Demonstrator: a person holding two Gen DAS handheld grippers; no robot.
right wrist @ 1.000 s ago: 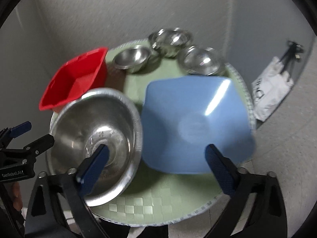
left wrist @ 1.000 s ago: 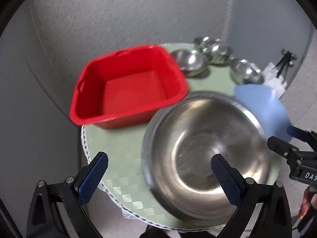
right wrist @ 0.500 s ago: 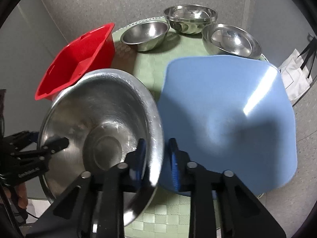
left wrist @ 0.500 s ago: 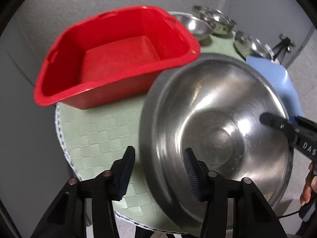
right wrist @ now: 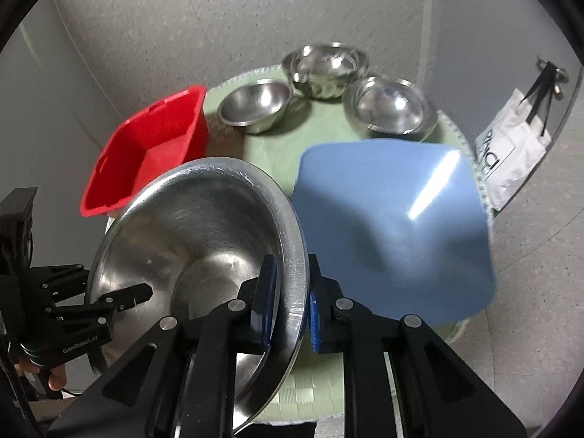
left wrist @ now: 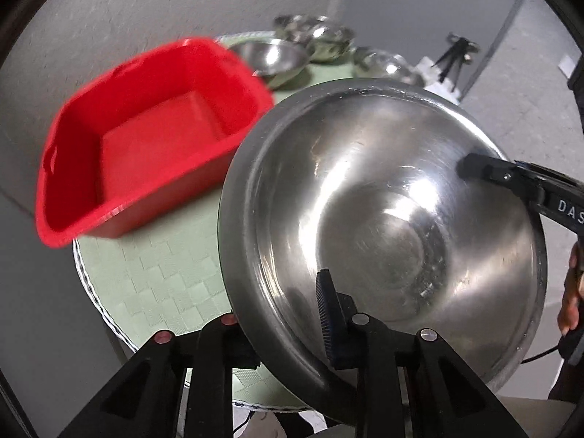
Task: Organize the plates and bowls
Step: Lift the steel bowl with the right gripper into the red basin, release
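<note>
A large steel bowl [left wrist: 383,226] is held off the table, gripped at its rim from both sides. My left gripper [left wrist: 288,314] is shut on its near-left rim; one blue pad sits inside the bowl, the other finger is hidden behind the wall. My right gripper [right wrist: 290,292] is shut on the opposite rim of the large bowl [right wrist: 197,241], with pads on both sides of the wall. A red plastic tub [left wrist: 146,138] stands at the table's left. A blue square plate [right wrist: 394,226] lies on the right. Three small steel bowls [right wrist: 255,104] stand at the back.
The round table has a green woven mat [left wrist: 164,266]. Walls stand close behind and to the left. A white bag [right wrist: 514,153] lies on the floor at the right. The right gripper's finger shows inside the bowl in the left wrist view [left wrist: 511,175].
Both grippers went from wide open to closed on the large bowl's rim. The bowl has since been lifted and tilted, and both views have pulled back from the table.
</note>
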